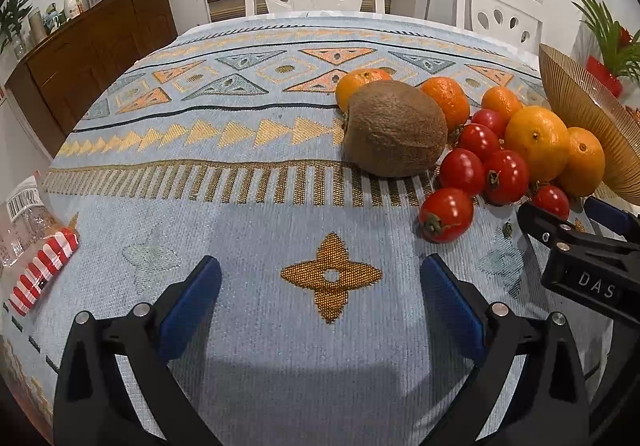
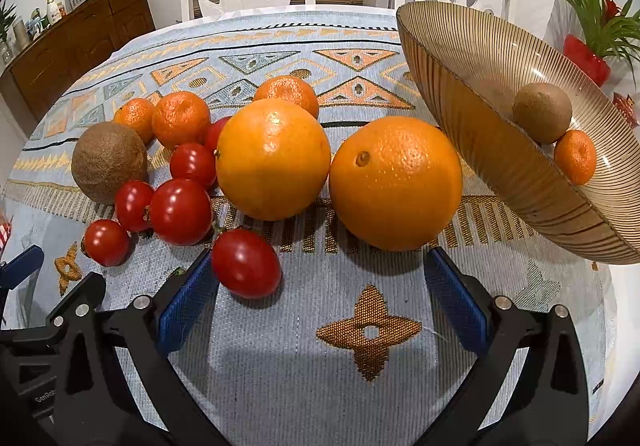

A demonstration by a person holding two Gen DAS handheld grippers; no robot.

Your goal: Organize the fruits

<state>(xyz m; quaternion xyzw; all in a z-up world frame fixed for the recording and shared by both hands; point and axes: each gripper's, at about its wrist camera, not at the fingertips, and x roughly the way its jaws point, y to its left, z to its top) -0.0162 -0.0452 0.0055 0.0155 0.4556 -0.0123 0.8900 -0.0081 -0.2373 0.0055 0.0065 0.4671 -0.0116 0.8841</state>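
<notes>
2 big oranges sit side by side on the patterned tablecloth in the right wrist view: one orange on the left and another orange on the right, touching or almost touching. Left of them is a bunch of red tomatoes, and 1 tomato lies right by the left finger of the right gripper. Its jaws are spread wide and hold nothing. A brown kiwi sits at the left of the pile, with small tangerines behind it, like this tangerine. The ribbed glass bowl stands at the right, beside the big oranges. Inside it are 1 kiwi in the bowl and 1 small tangerine in the bowl, touching each other.

The left gripper is over bare cloth, well apart from the fruit. Its jaws are spread wide too, with nothing in them. A red and white striped packet lies at the left edge.
</notes>
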